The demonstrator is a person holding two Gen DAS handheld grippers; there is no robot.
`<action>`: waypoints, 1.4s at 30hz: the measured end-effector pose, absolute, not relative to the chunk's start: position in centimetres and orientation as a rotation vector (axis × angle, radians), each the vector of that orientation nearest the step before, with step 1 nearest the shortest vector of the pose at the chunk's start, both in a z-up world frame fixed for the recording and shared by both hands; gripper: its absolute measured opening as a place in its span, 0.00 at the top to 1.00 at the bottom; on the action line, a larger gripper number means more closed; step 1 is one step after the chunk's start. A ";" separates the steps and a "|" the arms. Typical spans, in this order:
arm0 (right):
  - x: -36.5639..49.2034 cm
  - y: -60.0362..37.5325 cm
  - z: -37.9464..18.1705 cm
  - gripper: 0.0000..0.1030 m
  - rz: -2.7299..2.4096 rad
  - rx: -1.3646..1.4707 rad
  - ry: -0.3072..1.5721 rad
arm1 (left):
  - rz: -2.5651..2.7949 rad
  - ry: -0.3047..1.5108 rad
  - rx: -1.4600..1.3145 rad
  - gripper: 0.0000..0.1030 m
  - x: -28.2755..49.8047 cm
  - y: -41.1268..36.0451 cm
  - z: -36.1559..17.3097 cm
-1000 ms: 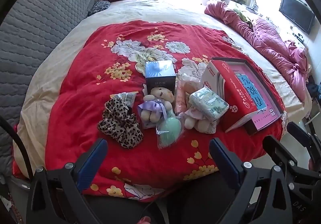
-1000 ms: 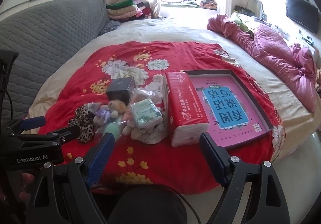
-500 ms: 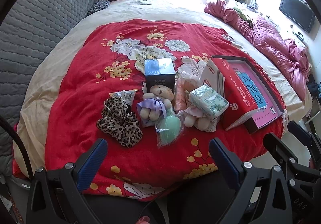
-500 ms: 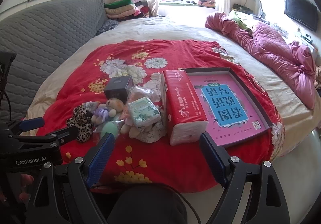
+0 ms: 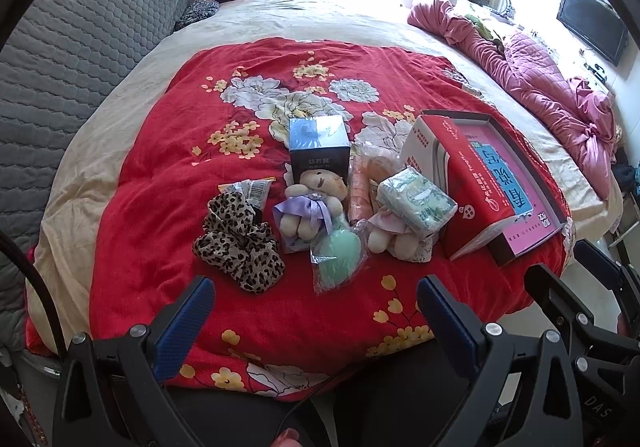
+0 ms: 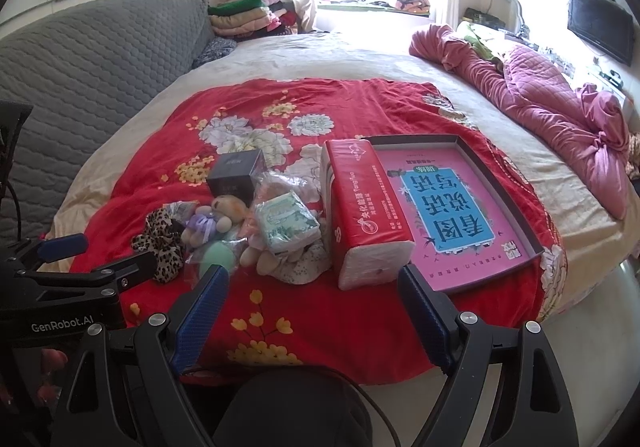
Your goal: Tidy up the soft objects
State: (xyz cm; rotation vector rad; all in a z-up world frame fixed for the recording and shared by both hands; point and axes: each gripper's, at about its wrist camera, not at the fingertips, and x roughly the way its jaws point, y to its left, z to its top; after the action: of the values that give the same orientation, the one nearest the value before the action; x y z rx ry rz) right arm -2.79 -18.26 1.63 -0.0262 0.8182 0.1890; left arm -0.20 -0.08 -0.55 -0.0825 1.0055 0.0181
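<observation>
- Both claws released: left claw (image 5: 314, 321) and right claw (image 6: 314, 313) hang wide open, empty, short of the bed edge.
- Soft stuff sits bunched mid red quilt (image 5: 160, 167): leopard fabric (image 5: 240, 243), plush bear (image 5: 314, 203), bagged green sponge (image 5: 338, 255), tissue pack (image 5: 416, 203).
- Red tissue brick (image 6: 360, 207) leans against the pink box lid (image 6: 452, 207).
- We judge the risk to be crowding: grabbing one could drag its neighbours; the crinkly plastic bags may slip.
- Plush squashes, cardboard stays rigid.

Tissue pack (image 6: 366, 215) lies between tray (image 6: 516, 207) and toy bear (image 6: 218, 217).
</observation>
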 end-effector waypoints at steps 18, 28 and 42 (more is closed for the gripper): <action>-2.8 -17.8 1.6 0.16 0.192 -0.034 0.823 | 0.016 1.019 -0.088 0.01 0.0 -0.3 -0.8; -2.6 -17.7 1.4 0.16 0.196 -0.037 0.826 | 0.016 1.024 -0.103 0.01 0.2 0.1 -1.1; 0.7 -15.5 -0.3 0.16 0.251 -0.114 0.854 | 0.084 1.071 -0.235 0.01 1.8 6.0 -3.6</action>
State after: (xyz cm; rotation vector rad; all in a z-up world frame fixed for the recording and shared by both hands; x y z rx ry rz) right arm 0.68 -15.46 -0.35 -0.1144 0.8537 0.2512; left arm 1.83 5.99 -3.63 -0.2347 1.0714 0.0840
